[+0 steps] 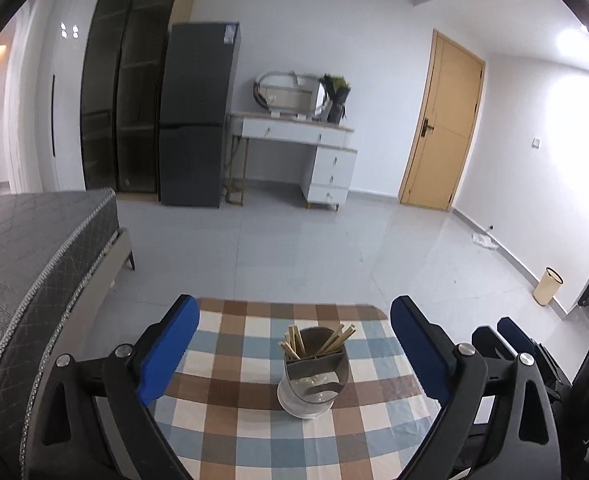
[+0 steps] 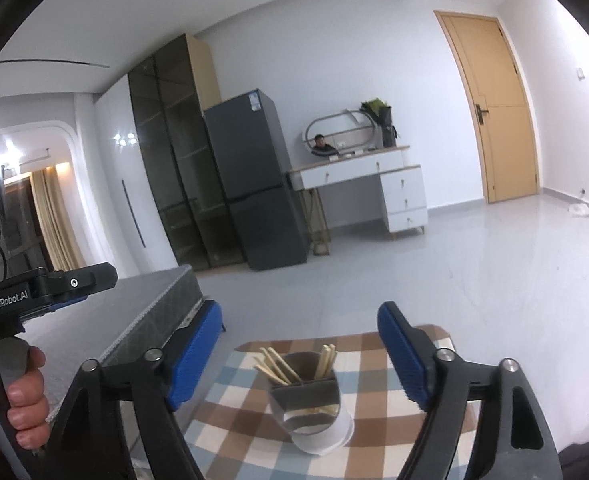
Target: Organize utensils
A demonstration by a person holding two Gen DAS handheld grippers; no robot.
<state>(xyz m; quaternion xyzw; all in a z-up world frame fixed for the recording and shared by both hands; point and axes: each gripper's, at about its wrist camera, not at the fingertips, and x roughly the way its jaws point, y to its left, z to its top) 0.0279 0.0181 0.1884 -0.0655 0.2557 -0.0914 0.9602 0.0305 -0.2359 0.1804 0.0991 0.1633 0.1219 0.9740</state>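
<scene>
A utensil holder point(image 1: 314, 376) is seen standing upright on a checked tablecloth point(image 1: 230, 364), near the middle of the table. Chopsticks point(image 1: 294, 344) are lodged in its rear compartments in two bundles, each leaning outward; the front compartment is seen to hold only something pale and indistinct. The left gripper point(image 1: 294, 344) is held above and short of the holder, its jaws spread wide with nothing between the blue pads point(image 1: 170, 356). The right gripper point(image 2: 298, 356) is likewise raised, its jaws wide apart and empty, the holder framed between them but not touched. In the right wrist view a hand point(image 2: 22, 400) is seen wrapped around the left gripper's handle at the left edge. A bed point(image 1: 34, 248) is noted beside the table, and a fridge point(image 1: 198, 116), a dresser point(image 1: 318, 156) and a door point(image 1: 442, 124) against the far wall.
</scene>
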